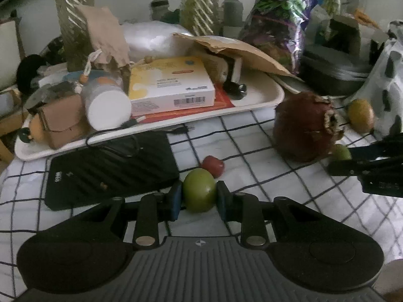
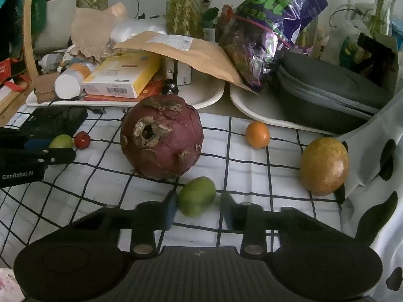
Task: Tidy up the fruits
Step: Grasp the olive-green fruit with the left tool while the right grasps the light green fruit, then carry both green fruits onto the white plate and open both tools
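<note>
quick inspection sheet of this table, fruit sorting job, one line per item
surface: checked cloth, wrinkled
job's things: large dark red fruit, orange fruit, yellow-brown fruit, small red fruit loose on the cloth; first green fruit and second green fruit between gripper fingers
clutter: tray piled with box and packaging; black device, purple bag, grey case
grippers: left gripper shut on first green fruit; right gripper open around second green fruit, gap at one pad
cables: black cable over tray edge
surroundings: plant stems behind

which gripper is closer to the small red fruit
Left. The left gripper, shut on a green fruit, sits just in front of the small red fruit. The right gripper is off beyond the big dark red fruit, around another green fruit.
</note>
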Demonstrator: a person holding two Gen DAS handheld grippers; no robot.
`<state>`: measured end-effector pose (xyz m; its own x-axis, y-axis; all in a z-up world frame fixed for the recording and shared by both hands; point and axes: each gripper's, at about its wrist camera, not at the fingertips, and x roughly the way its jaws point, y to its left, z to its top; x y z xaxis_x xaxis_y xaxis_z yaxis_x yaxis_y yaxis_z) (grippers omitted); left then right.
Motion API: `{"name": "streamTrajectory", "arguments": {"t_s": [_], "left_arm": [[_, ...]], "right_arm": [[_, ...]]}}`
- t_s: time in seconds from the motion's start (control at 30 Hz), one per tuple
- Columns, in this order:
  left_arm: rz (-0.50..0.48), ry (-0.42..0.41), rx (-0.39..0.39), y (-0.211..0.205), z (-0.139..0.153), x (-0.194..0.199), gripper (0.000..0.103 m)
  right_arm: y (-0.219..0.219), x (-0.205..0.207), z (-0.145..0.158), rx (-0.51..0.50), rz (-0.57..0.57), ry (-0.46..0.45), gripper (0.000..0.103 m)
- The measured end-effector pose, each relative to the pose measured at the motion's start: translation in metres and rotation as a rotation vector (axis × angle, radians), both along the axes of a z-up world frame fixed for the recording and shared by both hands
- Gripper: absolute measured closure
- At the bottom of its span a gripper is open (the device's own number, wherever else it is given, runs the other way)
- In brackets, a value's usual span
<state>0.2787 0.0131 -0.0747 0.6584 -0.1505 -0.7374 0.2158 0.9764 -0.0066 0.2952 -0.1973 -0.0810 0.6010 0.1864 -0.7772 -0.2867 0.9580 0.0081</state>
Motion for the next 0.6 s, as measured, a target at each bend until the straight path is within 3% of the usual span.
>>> {"name": "streamTrajectory", "arguments": {"t_s": [0.6], "left_arm": [[-0.081, -0.059, -0.07, -0.009, 0.03, -0.04, 0.076]], "right_arm": [[0.005, -0.033, 0.034, 0.043, 0.043, -0.039, 0.074]]}}
